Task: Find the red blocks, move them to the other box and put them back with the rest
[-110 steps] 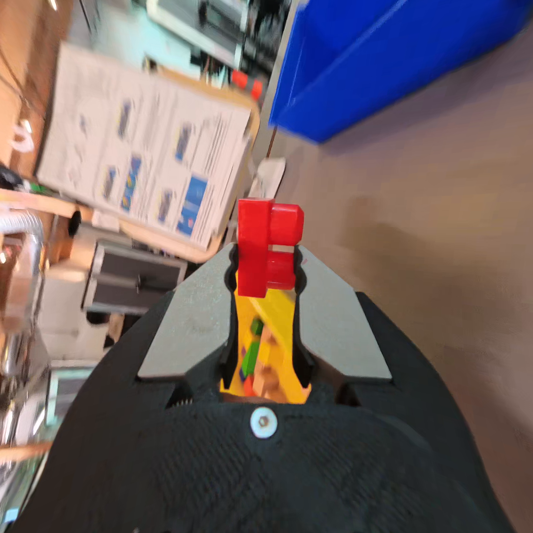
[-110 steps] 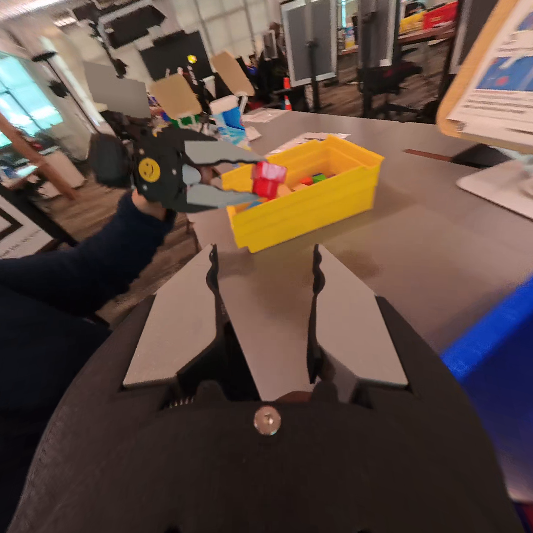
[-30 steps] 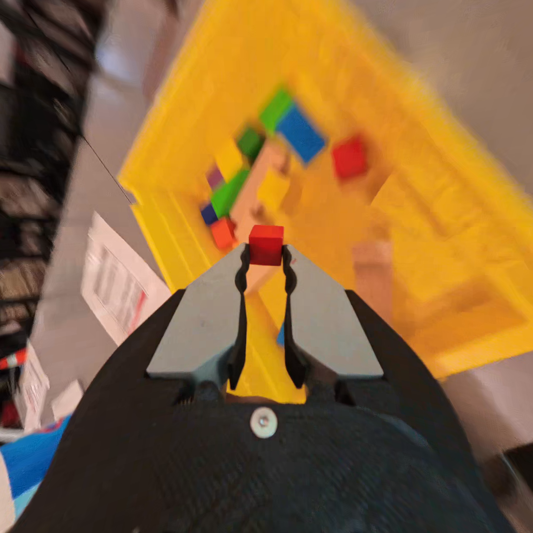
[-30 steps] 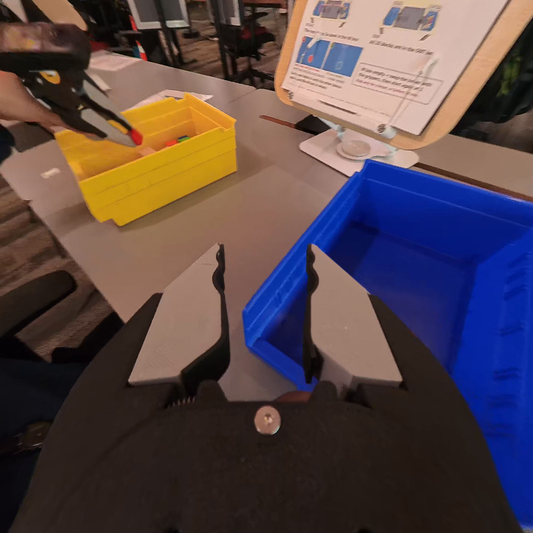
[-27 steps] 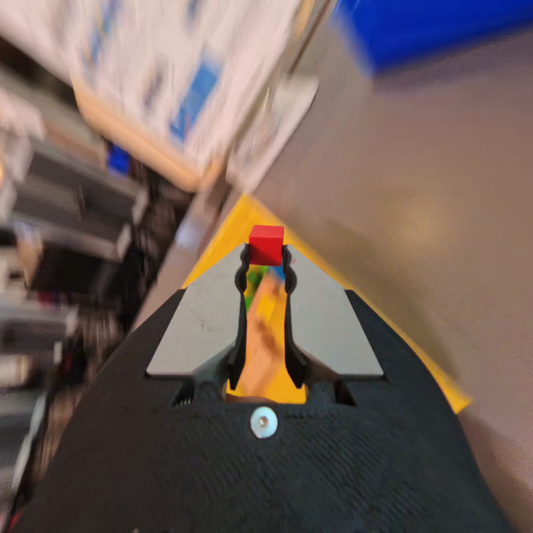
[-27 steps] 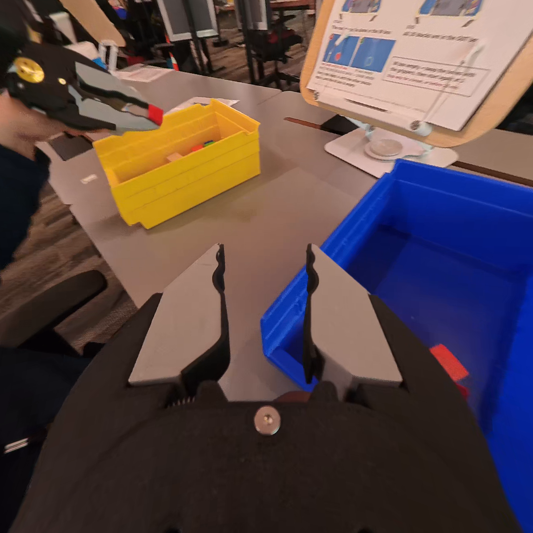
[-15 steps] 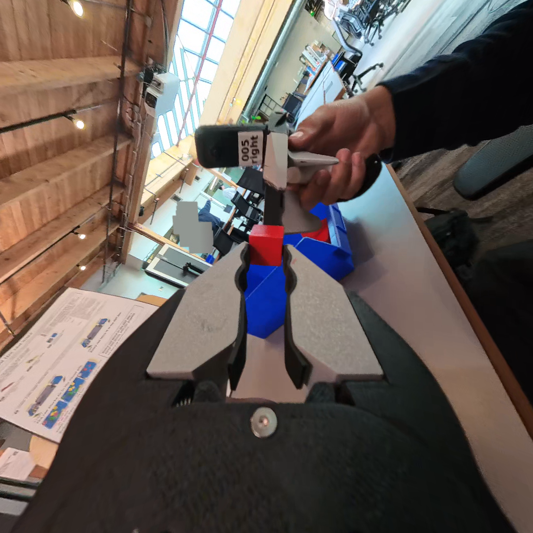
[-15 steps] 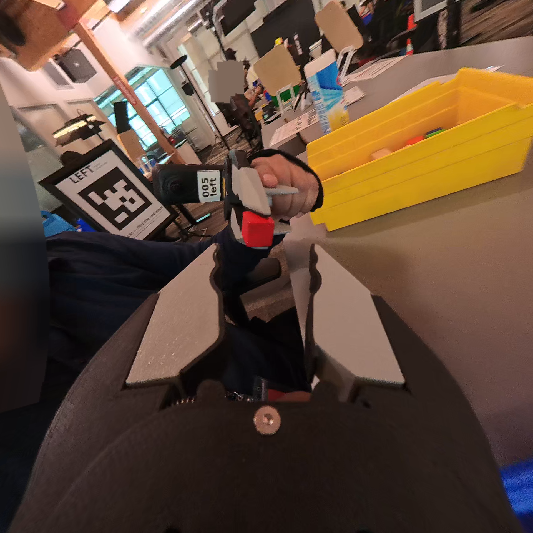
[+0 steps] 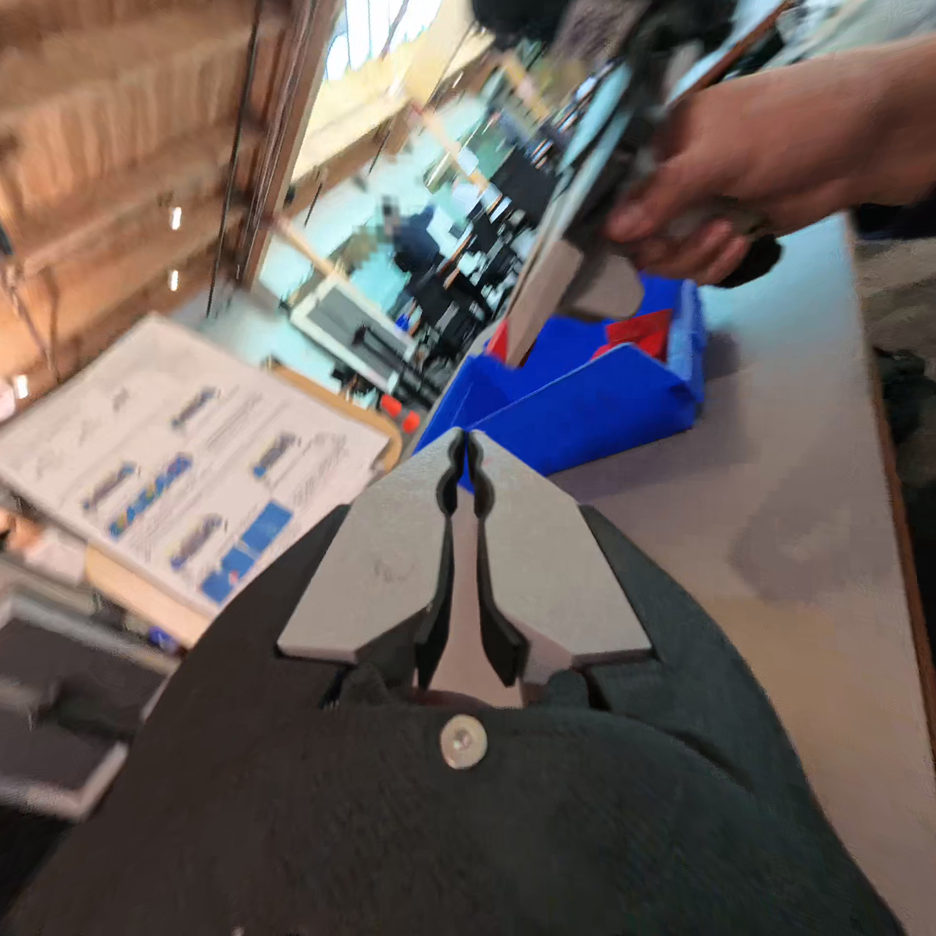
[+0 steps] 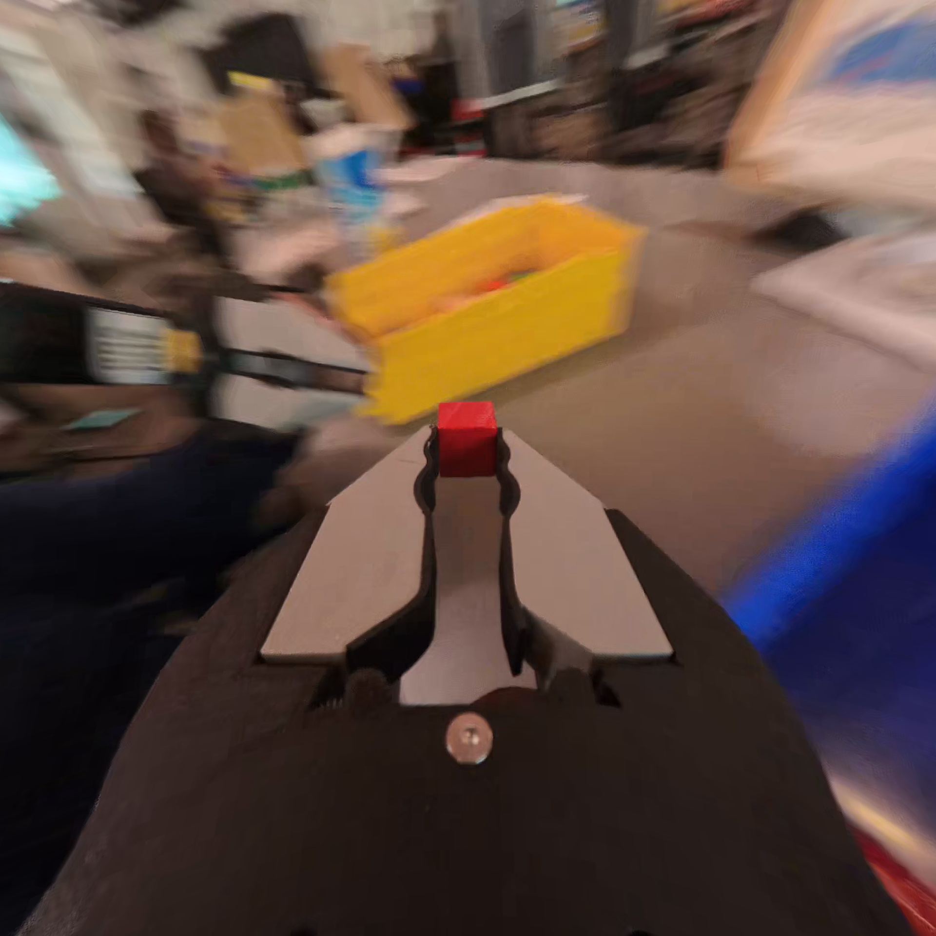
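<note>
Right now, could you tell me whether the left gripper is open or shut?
Shut: the left gripper has its two grey fingertips together with nothing between them.

At ten o'clock in the left wrist view we see a tilted instruction board [image 9: 167, 471] with a wooden rim, covered in blurred sheets; behind it we make out wooden ceiling beams [image 9: 126, 126], bright windows [image 9: 364, 40] and dark office chairs [image 9: 445, 309]; we see the grey table [image 9: 734, 532] at three o'clock; in the right wrist view we note a blurred blue-and-white canister [image 10: 354, 177] at eleven o'clock.
</note>
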